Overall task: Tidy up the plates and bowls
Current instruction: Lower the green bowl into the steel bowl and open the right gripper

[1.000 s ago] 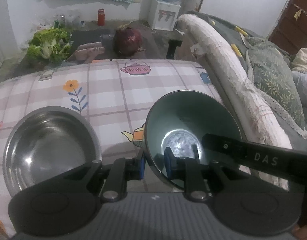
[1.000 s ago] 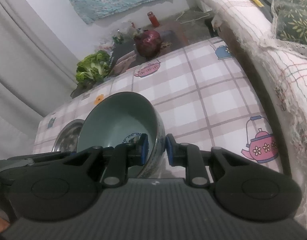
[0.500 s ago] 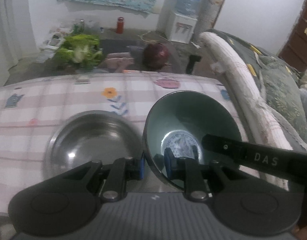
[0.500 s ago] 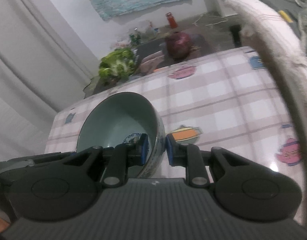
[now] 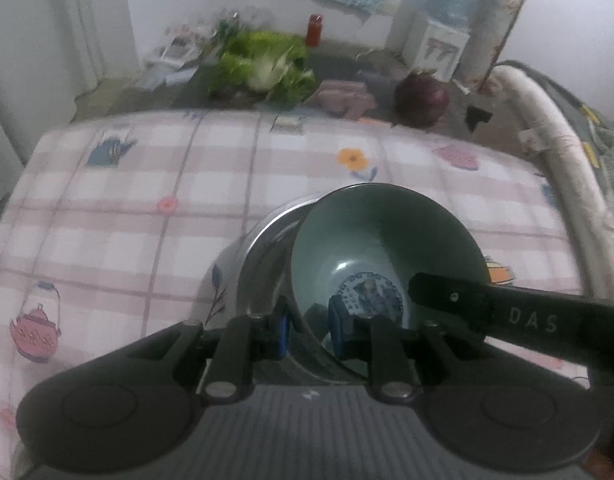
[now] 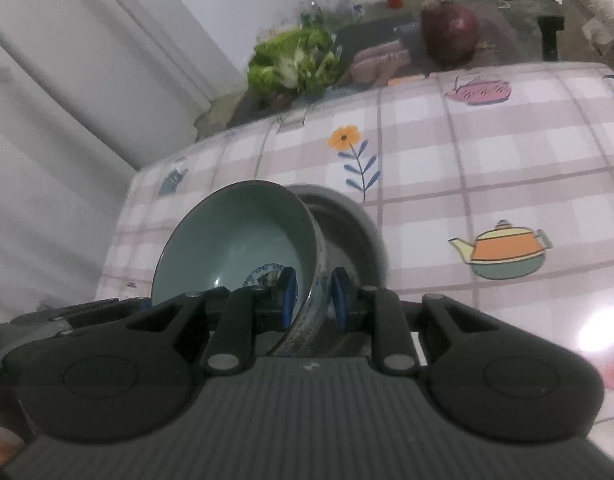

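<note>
- Our left gripper is clenched on the near-left rim of the green ceramic bowl, 1 blue pad outside the wall and 1 inside.
- Our right gripper is clamped on the opposite rim of the same bowl, again with 1 pad on each face of the wall.
- The bowl hangs tilted between our 2 tools, its mouth turned toward both cameras, above the steel bowl that sits on the checked tablecloth.
- In the right wrist view the steel bowl shows just behind and right of the ceramic one, so we judge the 2 are overlapped but not yet centred or nested; whether they touch we cannot tell.
- We judge the step in hand to be setting the ceramic bowl down inside the steel one.
- To do it well, we would level the bowl first, so its foot meets the steel floor flat, not on 1 edge.
- We would bring it over the middle of the steel bowl, since an off-centre landing could tip it against the metal wall.
- We would lower both hands together; uneven descent twists the rim in the pads.
- We would let go only once the bowl's weight rests below, spreading both claws and lifting clear of the rim.
</note>
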Available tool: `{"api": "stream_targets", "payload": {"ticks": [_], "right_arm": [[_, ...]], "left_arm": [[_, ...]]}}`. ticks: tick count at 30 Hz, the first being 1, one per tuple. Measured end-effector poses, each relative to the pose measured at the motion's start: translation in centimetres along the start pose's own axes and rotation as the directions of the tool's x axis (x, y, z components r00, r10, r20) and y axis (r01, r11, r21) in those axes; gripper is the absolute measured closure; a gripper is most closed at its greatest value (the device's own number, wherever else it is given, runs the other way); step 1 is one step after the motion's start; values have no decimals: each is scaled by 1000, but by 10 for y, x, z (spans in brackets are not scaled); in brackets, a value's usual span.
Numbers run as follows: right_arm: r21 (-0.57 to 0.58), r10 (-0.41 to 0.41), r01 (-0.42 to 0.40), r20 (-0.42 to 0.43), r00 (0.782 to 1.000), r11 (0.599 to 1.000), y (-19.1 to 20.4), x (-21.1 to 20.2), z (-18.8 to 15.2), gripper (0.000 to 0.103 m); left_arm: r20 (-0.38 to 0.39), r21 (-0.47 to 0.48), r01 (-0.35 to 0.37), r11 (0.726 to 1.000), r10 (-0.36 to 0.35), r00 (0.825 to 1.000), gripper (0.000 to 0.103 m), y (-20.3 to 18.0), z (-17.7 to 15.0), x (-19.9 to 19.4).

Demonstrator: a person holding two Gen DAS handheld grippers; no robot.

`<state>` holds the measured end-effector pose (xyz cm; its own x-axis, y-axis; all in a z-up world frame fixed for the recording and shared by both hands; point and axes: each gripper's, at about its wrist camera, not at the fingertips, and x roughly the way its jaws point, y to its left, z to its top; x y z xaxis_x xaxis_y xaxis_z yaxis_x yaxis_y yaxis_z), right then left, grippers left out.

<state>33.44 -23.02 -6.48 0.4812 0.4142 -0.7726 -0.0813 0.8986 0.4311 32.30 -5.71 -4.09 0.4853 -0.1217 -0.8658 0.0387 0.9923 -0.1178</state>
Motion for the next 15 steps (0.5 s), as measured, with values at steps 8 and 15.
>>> {"api": "stream_targets", "payload": {"ticks": [8, 15], "right_arm": [[14, -60, 60, -47, 997, 998, 0, 38, -5, 84], [-41, -106, 104, -47, 993, 994, 8, 39, -1, 75]], "left_arm": [[-23, -8, -18, 1000, 18, 1000, 81, 9, -5, 27], [24, 29, -48, 998, 47, 999, 73, 5, -3, 19]]}}
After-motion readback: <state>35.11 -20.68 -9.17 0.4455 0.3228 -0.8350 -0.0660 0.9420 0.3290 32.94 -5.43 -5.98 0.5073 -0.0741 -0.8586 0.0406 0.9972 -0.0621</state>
